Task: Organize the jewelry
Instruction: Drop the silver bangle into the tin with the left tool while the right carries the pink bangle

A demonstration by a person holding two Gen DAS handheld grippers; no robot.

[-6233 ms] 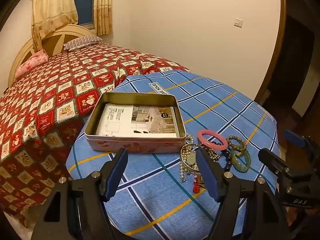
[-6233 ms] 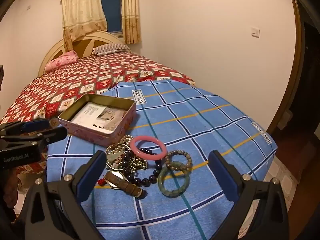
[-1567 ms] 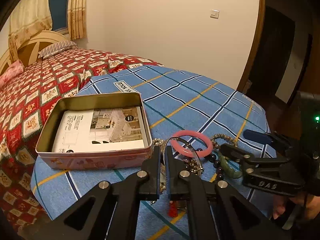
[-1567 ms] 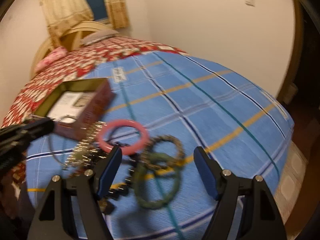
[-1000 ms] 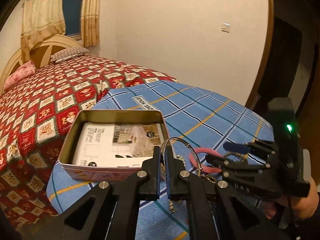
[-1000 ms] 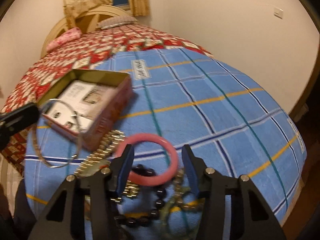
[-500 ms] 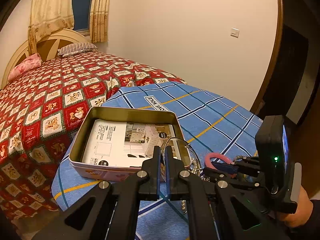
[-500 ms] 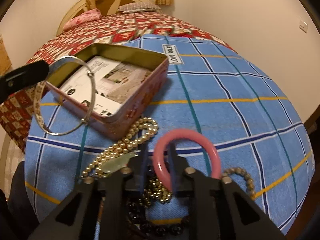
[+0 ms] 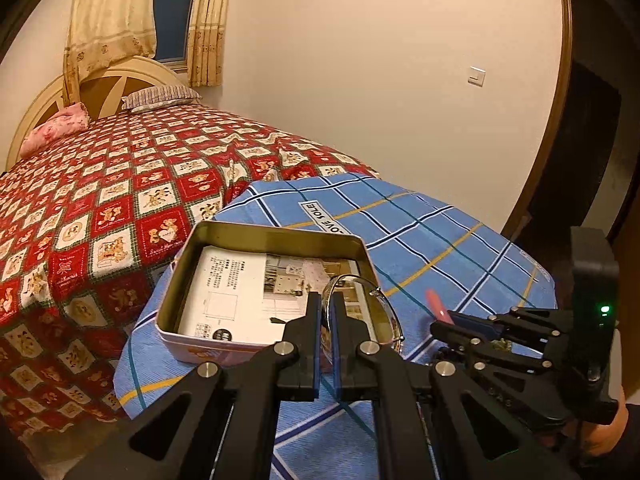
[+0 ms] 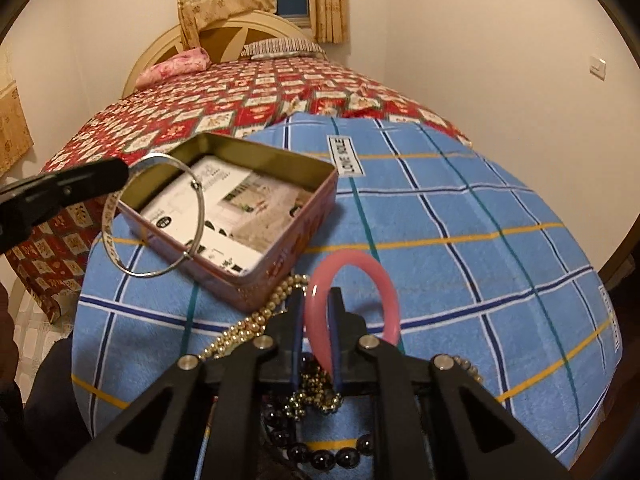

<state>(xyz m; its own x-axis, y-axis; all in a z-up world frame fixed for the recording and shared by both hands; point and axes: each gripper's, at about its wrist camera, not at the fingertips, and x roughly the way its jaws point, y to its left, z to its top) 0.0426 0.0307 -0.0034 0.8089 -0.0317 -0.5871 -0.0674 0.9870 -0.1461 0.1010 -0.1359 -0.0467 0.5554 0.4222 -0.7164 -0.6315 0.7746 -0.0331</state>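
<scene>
My left gripper (image 9: 326,300) is shut on a thin silver bangle (image 9: 376,292), which hangs over the near right corner of an open tin box (image 9: 280,232). In the right wrist view the same silver bangle (image 10: 110,236) dangles from the left gripper's fingers (image 10: 80,184) in front of the tin box (image 10: 272,148). My right gripper (image 10: 316,300) is closing, its pads pressing on a pink bangle (image 10: 384,280) that stands tilted up off the cloth. From the left wrist view, the right gripper (image 9: 444,326) shows with the pink bangle (image 9: 438,306) sticking out.
A gold bead necklace (image 10: 248,324) and dark beads (image 10: 320,456) lie heaped under the right gripper on the blue plaid cloth (image 10: 460,280). A printed sheet lines the tin. A red patterned bed (image 9: 100,200) lies behind and to the left.
The right gripper's jaws came together on the pink bangle and tipped it up off the cloth. The left gripper carried the silver bangle up to the tin box.
</scene>
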